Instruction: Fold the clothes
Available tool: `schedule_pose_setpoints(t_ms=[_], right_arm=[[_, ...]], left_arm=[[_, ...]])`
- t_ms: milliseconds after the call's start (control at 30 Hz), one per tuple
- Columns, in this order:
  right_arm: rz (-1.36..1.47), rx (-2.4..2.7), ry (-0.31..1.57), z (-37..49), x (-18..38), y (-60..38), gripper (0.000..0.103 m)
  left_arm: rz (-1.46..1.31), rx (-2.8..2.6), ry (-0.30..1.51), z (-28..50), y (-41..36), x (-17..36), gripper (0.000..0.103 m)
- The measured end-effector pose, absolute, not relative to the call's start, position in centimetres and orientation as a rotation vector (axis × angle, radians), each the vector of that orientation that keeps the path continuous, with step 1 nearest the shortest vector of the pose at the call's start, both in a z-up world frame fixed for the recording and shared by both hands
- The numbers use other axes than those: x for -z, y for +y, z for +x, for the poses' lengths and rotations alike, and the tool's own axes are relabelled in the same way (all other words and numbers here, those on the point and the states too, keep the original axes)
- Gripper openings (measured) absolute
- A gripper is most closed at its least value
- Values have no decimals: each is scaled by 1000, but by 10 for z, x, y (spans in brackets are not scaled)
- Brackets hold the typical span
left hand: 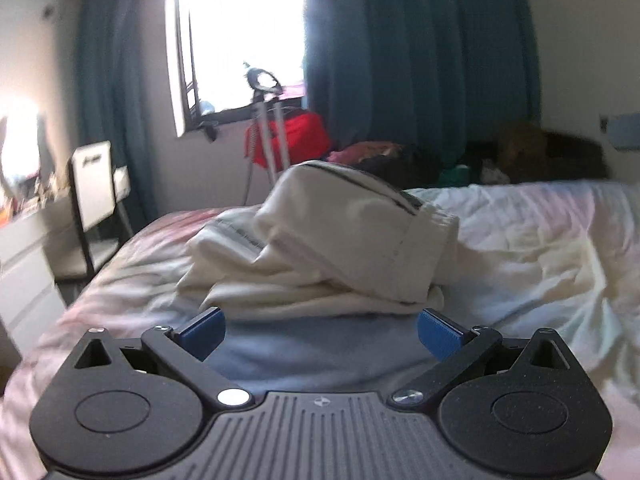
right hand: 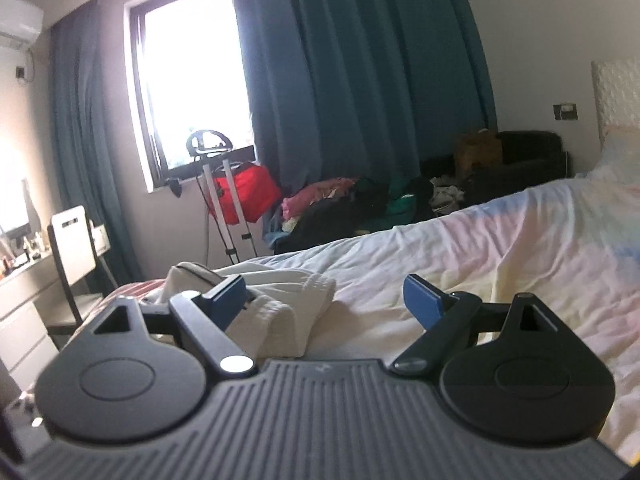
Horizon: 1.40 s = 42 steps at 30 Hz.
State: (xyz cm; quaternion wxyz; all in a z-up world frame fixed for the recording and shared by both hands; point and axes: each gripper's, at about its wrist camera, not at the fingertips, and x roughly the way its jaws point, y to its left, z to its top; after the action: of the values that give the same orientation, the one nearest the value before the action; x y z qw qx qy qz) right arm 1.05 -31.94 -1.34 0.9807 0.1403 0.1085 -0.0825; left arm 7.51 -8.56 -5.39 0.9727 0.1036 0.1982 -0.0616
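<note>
Can't read any text from my end; the dark mark on the far-left chair [left hand: 93, 184] is too blurry.

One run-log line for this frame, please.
left claw: open, empty | right claw: open, empty | white garment: bunched on bed, unheld

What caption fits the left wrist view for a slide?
Open left gripper faces a folded white garment on the bed, grasping nothing.

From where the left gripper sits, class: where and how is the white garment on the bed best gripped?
Judging by its pose, take the white garment at its thin, layered near edge, coming in low and straight ahead with the open left gripper; the humped top looks too bulky to pinch.
</note>
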Motion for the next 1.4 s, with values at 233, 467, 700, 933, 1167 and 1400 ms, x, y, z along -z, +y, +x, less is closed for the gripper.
schedule_pose_setpoints(t_ms=[233,467,700,933,1167,1400], right_arm=[[434,196,268,30,42,-347,87],[500,240,277,47,56,-367,87],[549,263,309,64,72,-378,87],[505,263,315,67,83,-358,87],[424,254,299,57,80,-337,87],[390,191,271,30,66,-319,87]], left_arm=[[523,87,328,144,-177,91,103],[697,-79,178,197,-236,119,103],[591,-197,75,209,-232,89,95],[528,-114,50,177,-186,43,51],[340,-69,85,127,-102,-16,12],[200,-40,105,68,-19,-46,10]])
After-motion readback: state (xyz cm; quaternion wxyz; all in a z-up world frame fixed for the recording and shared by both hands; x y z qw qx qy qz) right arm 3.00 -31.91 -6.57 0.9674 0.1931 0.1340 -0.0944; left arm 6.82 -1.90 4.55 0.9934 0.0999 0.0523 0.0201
